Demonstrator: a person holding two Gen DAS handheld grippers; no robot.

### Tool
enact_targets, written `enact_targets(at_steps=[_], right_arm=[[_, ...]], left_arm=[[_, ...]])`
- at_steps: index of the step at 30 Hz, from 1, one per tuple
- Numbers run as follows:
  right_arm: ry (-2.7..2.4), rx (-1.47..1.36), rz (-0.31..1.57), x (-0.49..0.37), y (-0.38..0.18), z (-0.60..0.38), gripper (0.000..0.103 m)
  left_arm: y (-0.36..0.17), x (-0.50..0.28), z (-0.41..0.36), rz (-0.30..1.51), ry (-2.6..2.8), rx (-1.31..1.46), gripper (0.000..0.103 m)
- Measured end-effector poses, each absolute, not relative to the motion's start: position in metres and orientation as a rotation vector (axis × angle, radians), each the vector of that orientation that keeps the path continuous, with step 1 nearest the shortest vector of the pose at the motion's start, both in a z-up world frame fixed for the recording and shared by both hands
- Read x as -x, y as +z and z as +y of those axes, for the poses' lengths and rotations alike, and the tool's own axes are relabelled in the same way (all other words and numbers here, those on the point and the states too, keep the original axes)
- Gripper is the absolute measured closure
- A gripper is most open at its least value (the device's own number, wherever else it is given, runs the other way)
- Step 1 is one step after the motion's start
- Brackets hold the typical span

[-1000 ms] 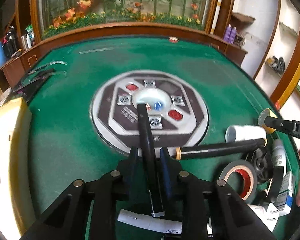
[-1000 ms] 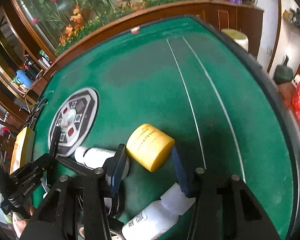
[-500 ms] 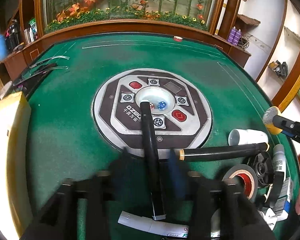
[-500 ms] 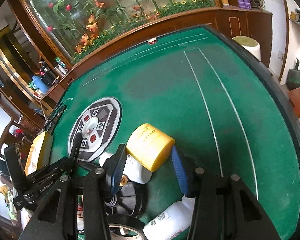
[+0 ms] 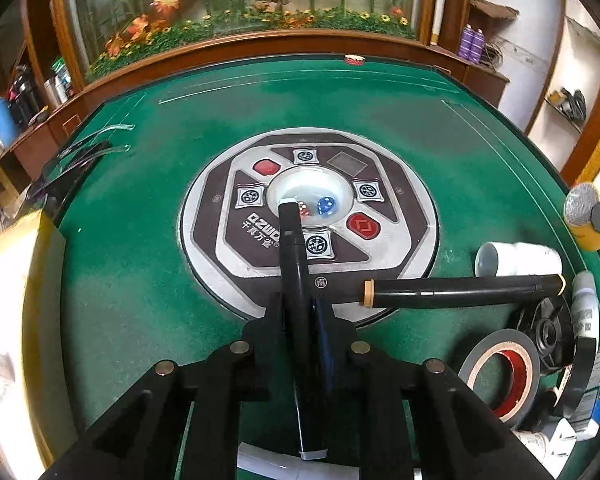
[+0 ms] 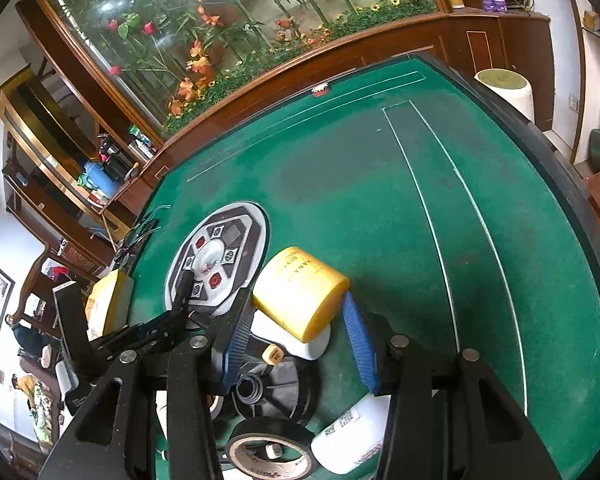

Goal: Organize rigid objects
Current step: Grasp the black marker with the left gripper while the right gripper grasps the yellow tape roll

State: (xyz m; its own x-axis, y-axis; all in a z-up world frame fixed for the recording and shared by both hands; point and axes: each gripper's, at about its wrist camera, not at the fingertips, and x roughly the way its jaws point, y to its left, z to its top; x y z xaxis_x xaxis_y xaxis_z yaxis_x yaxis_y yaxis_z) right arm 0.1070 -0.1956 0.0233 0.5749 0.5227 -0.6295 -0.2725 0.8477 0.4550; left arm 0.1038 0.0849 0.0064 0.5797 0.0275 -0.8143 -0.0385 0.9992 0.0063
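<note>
Left wrist: two dice (image 5: 318, 207) inside central bowl (image 5: 332, 184)

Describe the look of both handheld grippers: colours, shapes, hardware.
Both are matte black angular linkage frames with round silver pins at the joints. The right gripper has flat fingers faced with ribbed blue pads. The left gripper has dark fingers, one edged blue. No cables or sleeves show.
</note>
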Motion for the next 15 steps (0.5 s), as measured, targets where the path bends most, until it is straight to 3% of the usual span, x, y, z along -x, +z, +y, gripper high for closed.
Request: enact_targets(at_steps=[15], right_arm=[[0.51,-0.324,0.838,-0.1026,0.0252,-0.1893,0.058]], left_arm=[[0.0074,-0.1133,0.0824,0.964,0.021,0.006,0.084]])
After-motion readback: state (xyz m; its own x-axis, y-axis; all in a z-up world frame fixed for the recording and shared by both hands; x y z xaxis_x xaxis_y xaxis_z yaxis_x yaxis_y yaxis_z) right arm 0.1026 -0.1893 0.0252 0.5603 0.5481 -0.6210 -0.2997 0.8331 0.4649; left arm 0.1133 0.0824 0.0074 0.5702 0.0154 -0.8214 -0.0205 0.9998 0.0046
